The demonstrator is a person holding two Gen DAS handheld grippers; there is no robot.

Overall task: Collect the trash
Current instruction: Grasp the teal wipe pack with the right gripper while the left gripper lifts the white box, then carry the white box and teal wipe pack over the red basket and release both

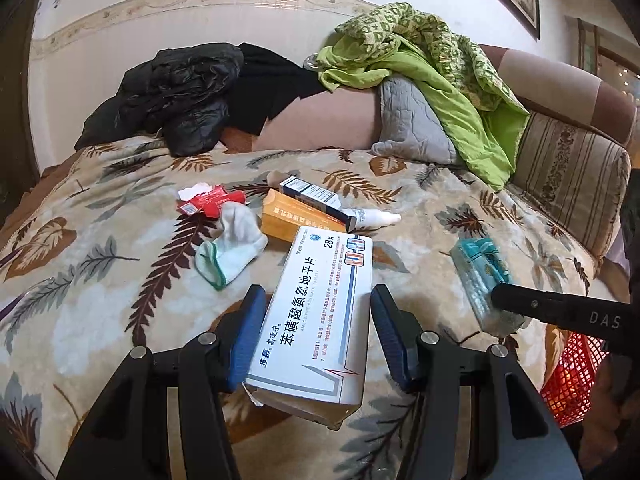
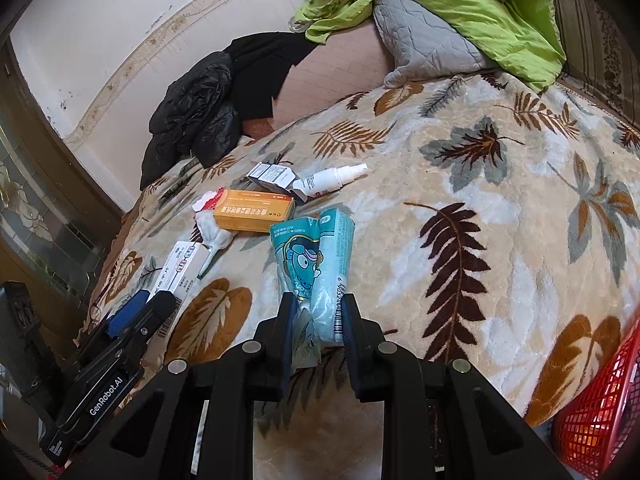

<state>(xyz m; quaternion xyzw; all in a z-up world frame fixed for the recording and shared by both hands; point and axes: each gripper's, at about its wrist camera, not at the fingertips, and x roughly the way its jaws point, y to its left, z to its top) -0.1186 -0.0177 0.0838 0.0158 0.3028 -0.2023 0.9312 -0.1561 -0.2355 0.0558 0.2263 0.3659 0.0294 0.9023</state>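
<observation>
A white medicine box (image 1: 316, 312) lies on the leaf-print blanket between the blue pads of my left gripper (image 1: 318, 300); the left pad touches it, the right pad stands slightly off. My right gripper (image 2: 317, 312) is shut on a crumpled teal tissue pack (image 2: 316, 264), also seen in the left wrist view (image 1: 482, 276). Further back lie an orange box (image 1: 296, 222), a dark blue-and-white box (image 1: 312, 196), a white spray bottle (image 1: 374, 218), a red torn wrapper (image 1: 208, 202) and a white sock (image 1: 232, 246).
A red mesh basket (image 2: 596, 412) sits at the lower right, off the blanket's edge. A black jacket (image 1: 176, 100), grey cushion (image 1: 408, 120) and green cloth (image 1: 432, 64) lie along the back of the bed. A striped cushion (image 1: 572, 176) is at right.
</observation>
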